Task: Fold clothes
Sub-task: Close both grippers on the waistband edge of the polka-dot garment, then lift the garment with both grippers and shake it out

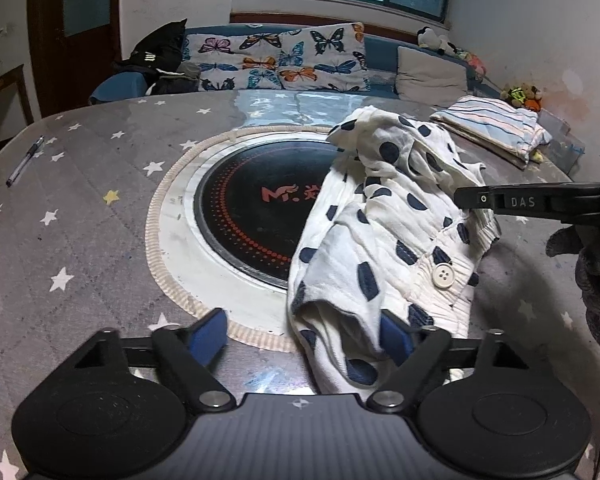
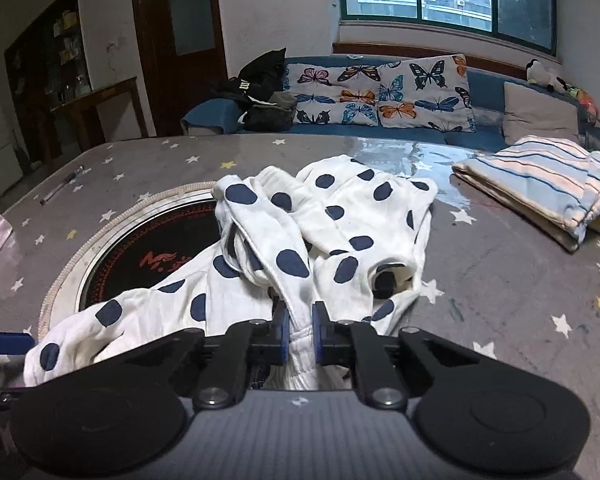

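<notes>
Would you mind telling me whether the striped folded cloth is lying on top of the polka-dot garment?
No, the striped folded cloth lies apart on the table, beside the polka-dot garment.

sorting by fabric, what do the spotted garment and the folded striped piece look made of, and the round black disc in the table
Spotted garment: thin woven cotton or gauze, matte, going by its fine crinkles; ribbed hem with a pale button, likely plastic.
Folded striped piece: soft woven cloth, perhaps cotton, matte, lying flat in layers.
Round black disc: smooth glass or ceramic, slightly glossy, with printed red dots and a logo.
</notes>
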A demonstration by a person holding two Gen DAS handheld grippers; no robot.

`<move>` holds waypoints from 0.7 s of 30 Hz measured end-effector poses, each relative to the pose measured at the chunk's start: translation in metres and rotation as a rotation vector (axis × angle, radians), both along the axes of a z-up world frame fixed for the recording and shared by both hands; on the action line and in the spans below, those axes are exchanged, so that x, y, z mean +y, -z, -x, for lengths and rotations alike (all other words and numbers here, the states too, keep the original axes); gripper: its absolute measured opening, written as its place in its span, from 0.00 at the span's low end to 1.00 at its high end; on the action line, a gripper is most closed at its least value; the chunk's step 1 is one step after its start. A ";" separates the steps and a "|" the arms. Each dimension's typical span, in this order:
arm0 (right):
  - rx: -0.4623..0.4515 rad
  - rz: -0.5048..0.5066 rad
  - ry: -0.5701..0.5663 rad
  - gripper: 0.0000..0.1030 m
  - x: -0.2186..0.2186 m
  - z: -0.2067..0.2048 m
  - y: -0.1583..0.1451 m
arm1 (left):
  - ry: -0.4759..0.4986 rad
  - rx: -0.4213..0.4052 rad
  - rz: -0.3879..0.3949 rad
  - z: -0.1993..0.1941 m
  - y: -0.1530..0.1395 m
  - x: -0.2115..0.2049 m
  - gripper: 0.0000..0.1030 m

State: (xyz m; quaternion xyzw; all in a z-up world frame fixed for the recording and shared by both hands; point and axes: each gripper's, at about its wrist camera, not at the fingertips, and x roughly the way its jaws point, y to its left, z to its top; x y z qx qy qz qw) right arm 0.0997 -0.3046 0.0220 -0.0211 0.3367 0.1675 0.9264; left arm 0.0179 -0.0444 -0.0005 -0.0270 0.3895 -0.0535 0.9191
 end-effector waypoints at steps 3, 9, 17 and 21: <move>-0.002 -0.011 0.006 0.09 -0.005 0.007 -0.004 | 0.009 -0.003 0.009 0.000 0.000 0.001 0.59; -0.021 -0.026 0.005 0.08 -0.014 0.041 -0.016 | 0.031 -0.022 0.022 0.001 -0.005 0.004 0.34; -0.013 -0.066 -0.042 0.08 -0.023 0.111 -0.031 | 0.103 -0.043 0.045 0.021 -0.017 0.012 0.13; 0.016 -0.061 -0.079 0.08 -0.024 0.146 -0.031 | 0.148 -0.040 0.036 0.043 -0.020 0.018 0.09</move>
